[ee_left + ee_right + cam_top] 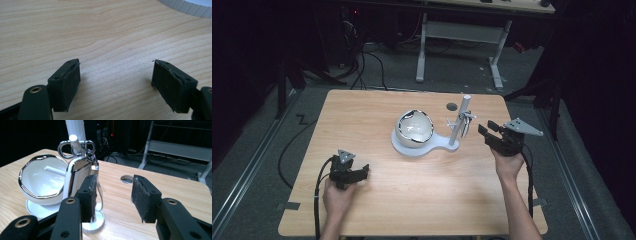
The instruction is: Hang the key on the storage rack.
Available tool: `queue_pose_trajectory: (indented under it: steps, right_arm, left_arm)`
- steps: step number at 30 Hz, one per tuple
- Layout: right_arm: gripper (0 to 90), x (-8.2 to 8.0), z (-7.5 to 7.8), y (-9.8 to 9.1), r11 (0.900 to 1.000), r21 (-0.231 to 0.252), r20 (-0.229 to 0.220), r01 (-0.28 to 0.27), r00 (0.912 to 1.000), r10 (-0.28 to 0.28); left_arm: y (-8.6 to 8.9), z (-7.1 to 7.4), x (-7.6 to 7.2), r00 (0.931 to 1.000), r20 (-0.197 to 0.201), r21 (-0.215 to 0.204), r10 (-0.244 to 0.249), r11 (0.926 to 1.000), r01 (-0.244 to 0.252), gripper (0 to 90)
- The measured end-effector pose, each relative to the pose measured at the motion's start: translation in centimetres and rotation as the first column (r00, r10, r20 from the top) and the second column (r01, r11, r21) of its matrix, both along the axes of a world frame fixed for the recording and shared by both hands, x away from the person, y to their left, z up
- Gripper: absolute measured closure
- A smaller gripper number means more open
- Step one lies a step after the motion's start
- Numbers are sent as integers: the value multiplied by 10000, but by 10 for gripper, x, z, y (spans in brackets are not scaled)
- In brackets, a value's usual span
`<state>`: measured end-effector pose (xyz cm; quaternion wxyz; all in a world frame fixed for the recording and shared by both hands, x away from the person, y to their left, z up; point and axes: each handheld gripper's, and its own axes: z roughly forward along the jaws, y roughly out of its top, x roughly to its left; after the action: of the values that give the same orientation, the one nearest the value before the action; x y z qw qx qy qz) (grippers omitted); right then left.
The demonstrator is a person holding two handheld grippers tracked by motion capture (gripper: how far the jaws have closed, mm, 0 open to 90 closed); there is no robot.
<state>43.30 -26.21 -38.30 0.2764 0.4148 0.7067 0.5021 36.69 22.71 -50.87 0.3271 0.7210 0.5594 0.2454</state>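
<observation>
The white stand (427, 145) sits at the centre of the table (377, 200), with a chrome-rimmed bowl (413, 127) on its round base and an upright post (460, 120) at its right end. A chrome keyring item (78, 176) hangs from a peg on the post (75, 130), its long axis vertical.

The right gripper (490, 131) is held just right of the post at roughly the height of the hanging item, pointing left toward it. Its jaws stand apart with nothing between them; in the right gripper view (113, 195) the hanging item lies just beyond and to the left of the left pad, not touching it.

The left gripper (362, 172) rests low at the near left of the table, well apart from the stand, jaws wide apart and empty (116, 82).

The right hand is clearly the nearer. Any grasp of the hanging item calls for a short shift leftward, so that the jaws bracket its flat faces.
</observation>
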Motion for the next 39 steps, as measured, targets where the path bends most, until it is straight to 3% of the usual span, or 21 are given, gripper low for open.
queue_pose_trajectory:
  steps: [39]
  right_arm:
    - [540, -37, -40, -38, 9973, 120, -683, 724, 9951, -714]
  left_arm:
    - [0, 0, 0, 10000, 2, 23, -2, 10000, 2, 233]
